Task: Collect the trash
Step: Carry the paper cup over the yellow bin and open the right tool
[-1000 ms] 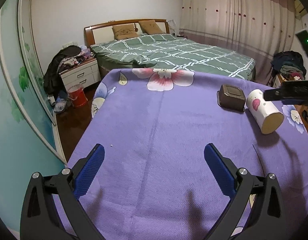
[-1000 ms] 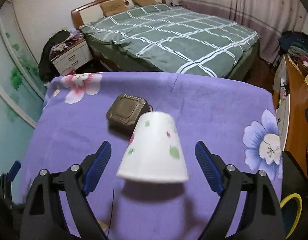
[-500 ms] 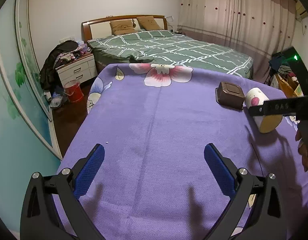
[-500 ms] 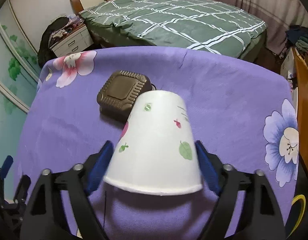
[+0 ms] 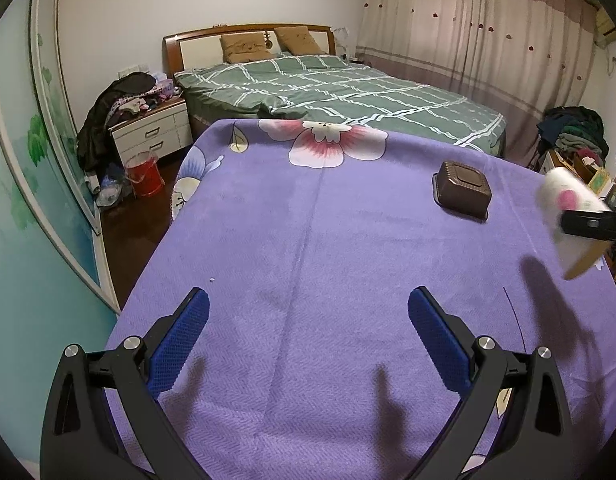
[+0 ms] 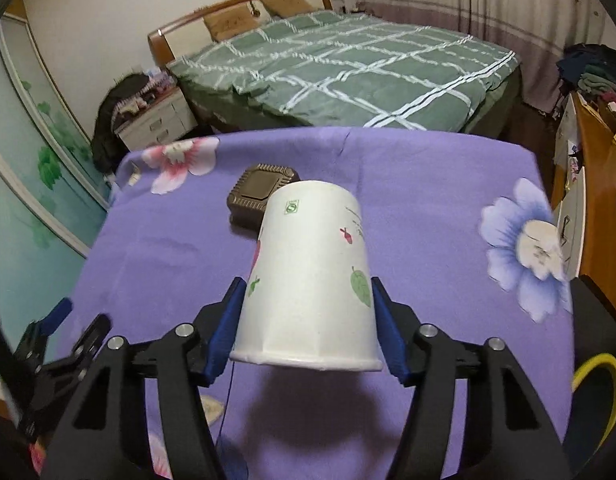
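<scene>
1. Right gripper (image 6: 305,330): jaws clamped on the paper cup (image 6: 312,280), blue pads pressed to both sides near its rim; cup lies on its side, base pointing away, rim toward the camera, lifted clear of the cloth with its shadow underneath. Left gripper (image 5: 308,334): jaws spread wide, holding nothing, hovering low over the near part of the worktop.
2. Worktop (image 5: 308,240): covered by a purple cloth with big flower prints, pink-white at the far edge, blue-white at the right.
3. Bed (image 5: 348,88): green plaid quilt, two tan pillows, wooden headboard, just beyond the worktop's far edge.
4. Nightstand (image 5: 151,132): white, left of the bed, clothes heaped on top; red bucket (image 5: 143,174) on the floor in front of it.
5. Paper cup in the left view (image 5: 572,216): at the far right edge, blurred, held off the cloth.
6. Brown plastic container (image 6: 261,196): upside down on the cloth, just behind and left of the cup; touching or not, cannot tell.
7. Thin dark thread (image 5: 514,316): lies on the cloth right of the left gripper.
</scene>
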`<state>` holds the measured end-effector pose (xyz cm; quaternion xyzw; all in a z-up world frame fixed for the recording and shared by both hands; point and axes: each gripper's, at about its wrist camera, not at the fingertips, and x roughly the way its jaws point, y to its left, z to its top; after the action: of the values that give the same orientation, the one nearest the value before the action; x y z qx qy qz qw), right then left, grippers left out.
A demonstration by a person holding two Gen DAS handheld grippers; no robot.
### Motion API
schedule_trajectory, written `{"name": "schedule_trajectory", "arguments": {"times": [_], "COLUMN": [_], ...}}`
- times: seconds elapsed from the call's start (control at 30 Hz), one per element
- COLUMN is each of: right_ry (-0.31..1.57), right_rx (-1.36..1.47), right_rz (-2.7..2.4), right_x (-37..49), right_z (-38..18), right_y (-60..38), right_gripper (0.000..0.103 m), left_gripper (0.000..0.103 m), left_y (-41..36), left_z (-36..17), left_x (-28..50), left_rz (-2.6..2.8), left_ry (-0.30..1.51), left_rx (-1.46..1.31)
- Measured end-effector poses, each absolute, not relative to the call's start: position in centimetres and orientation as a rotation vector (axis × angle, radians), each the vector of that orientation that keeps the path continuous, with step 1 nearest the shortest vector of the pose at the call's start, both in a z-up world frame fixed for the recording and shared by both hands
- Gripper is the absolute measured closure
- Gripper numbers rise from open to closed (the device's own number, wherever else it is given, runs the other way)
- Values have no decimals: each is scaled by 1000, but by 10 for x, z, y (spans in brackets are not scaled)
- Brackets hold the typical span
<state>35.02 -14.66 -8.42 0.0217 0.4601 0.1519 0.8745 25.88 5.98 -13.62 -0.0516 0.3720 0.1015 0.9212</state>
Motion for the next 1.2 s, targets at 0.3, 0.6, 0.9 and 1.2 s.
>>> {"name": "schedule_trajectory", "arguments": {"times": [0.3,0.6,0.9,1.2], "right_ry": [862,832,858,779], "right_rx": [158,314,346,365], "right_rz": [116,-246,-431,-420], "right_x": [270,209,195,195], "right_z": [-76,-101,-129,-124], "right_y": [-260,-399,-454,-441], "right_gripper": [43,40,31,23], "left_gripper": [5,5,5,5], "left_y": [54,52,52,47], "left_z": [-133,-132,-131,-131], "left_x": [256,255,255,254], "left_rz": [203,200,200,194], "left_ry": [745,739,742,739], "left_rx": [-86,-76,-73,-46]}}
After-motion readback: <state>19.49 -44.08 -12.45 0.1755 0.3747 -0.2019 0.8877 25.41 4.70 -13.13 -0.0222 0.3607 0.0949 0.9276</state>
